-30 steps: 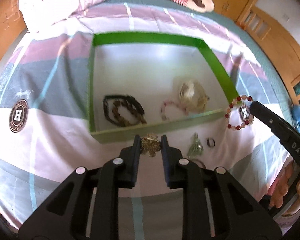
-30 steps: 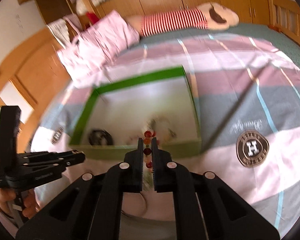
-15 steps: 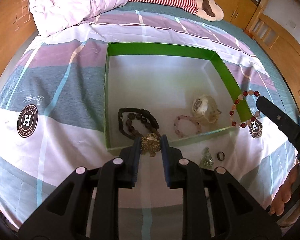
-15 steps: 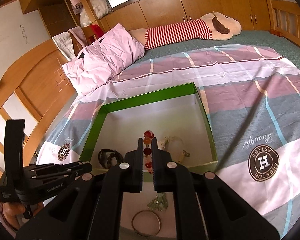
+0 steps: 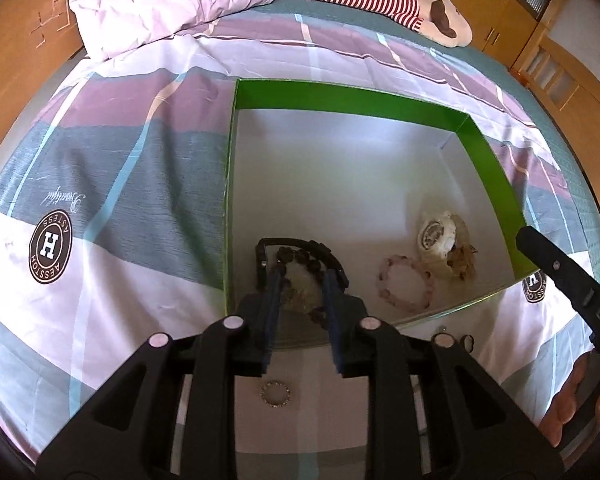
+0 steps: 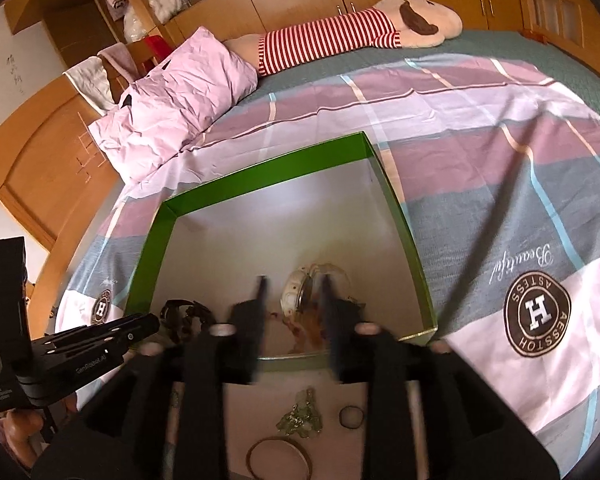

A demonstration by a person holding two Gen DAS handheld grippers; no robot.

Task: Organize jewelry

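A green-walled box [image 5: 352, 98] lies on the bed. My left gripper [image 5: 300, 276] is open over its near left corner, above a dark bead bracelet [image 5: 300, 256] and a brownish ornament lying between its fingers. A pink bead bracelet [image 5: 406, 282] and a cream watch-like piece [image 5: 438, 236] lie to the right. My right gripper [image 6: 294, 284] is open over the box [image 6: 268, 168], above the cream piece [image 6: 296, 290]; a reddish bead bracelet [image 6: 312, 330] lies blurred below it. A small ring [image 5: 276, 394] lies on the sheet.
On the sheet before the box lie a green ornament [image 6: 300, 420], a dark ring [image 6: 350, 416] and a thin bangle [image 6: 278, 460]. A pink pillow [image 6: 172, 100] and a striped plush toy [image 6: 340, 36] lie at the bed's far end. Wooden cabinets surround the bed.
Both grippers moved forward over the box and opened. The left let go of the gold-brown ornament; the right let go of the red bead bracelet.
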